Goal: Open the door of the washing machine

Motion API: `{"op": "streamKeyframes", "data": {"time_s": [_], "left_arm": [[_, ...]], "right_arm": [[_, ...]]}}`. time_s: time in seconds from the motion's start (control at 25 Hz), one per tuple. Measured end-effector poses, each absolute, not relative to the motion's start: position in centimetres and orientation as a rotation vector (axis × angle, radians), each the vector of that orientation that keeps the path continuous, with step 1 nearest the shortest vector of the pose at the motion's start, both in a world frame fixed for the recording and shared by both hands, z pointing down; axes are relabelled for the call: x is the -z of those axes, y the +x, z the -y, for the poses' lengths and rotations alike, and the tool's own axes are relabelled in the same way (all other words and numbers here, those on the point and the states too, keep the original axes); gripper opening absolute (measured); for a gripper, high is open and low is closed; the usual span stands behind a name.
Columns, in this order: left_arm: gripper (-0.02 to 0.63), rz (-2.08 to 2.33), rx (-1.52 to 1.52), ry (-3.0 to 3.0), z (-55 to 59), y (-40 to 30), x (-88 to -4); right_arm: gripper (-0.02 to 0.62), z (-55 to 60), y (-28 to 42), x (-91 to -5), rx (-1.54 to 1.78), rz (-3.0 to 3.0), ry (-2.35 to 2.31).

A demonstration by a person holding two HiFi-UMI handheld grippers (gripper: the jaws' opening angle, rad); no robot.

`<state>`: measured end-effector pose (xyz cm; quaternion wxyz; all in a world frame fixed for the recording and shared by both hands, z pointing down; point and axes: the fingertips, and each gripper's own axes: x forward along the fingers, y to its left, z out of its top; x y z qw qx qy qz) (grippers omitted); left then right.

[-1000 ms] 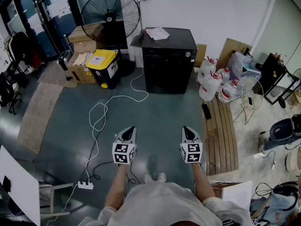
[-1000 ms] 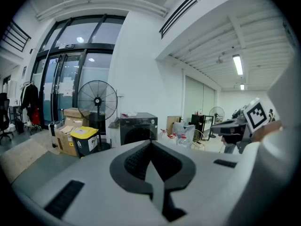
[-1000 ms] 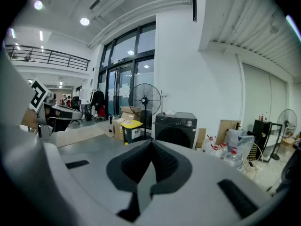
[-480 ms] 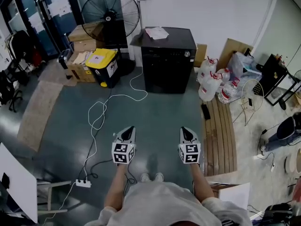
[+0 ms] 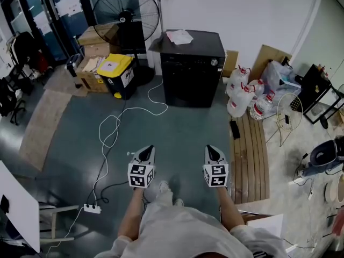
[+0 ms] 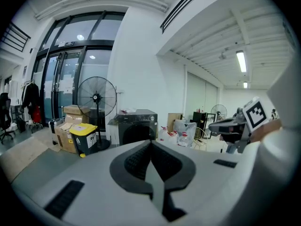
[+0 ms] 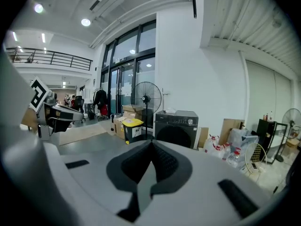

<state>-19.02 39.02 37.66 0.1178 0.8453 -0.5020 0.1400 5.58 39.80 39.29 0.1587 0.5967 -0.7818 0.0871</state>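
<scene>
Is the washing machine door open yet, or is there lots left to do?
Not yet. Done: nothing that shows; the washing machine has its door still closed. In hand: the left gripper and right gripper are both shut and empty, held out over the floor, well short of the machine. Left: get up to it, take hold of the door and pull it open.

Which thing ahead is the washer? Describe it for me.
Against the white back wall, between the big fan and the water jugs, stands the washer. It is the only black box there, with papers on top.
</scene>
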Motion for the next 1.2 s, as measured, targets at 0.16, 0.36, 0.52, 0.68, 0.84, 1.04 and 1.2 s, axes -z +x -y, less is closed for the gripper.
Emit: {"op": "streamKeyframes", "data": {"time_s": [0.16,0.36,0.52,0.68,0.84,1.04,1.2], "left_arm": [[0.008,1.462,-0.413,2.483,-36.2,-18.4,-37.8],[0.008,1.457,-0.408,2.476,-31.6,-18.7,-39.0],[0.008,1.447,-0.394,2.463,-26.9,-19.2,-39.4],[0.008,1.431,-0.378,2.462,-22.0,-19.6,-39.3],[0.008,1.413,-0.377,2.463,-17.4,-20.6,-39.4],[0.008,1.387,-0.368,2.489,-11.4,-21.0,-39.1],[0.008,1.373,-0.361,2.515,-7.0,-21.1,-38.8]], "right_arm": [[-0.002,-37.2,5.8,-39.9,-0.252,2.236,1.698],[-0.002,-32.7,5.4,-40.9,-0.247,2.229,1.682],[-0.002,-28.1,4.7,-40.9,-0.24,2.225,1.667],[-0.002,-23.5,3.8,-40.6,-0.236,2.21,1.657],[-0.002,-19.2,2.7,-40.5,-0.238,2.197,1.661],[-0.002,-13.9,2.0,-40.4,-0.232,2.181,1.683],[-0.002,-10.1,1.6,-40.3,-0.23,2.177,1.703]]}}
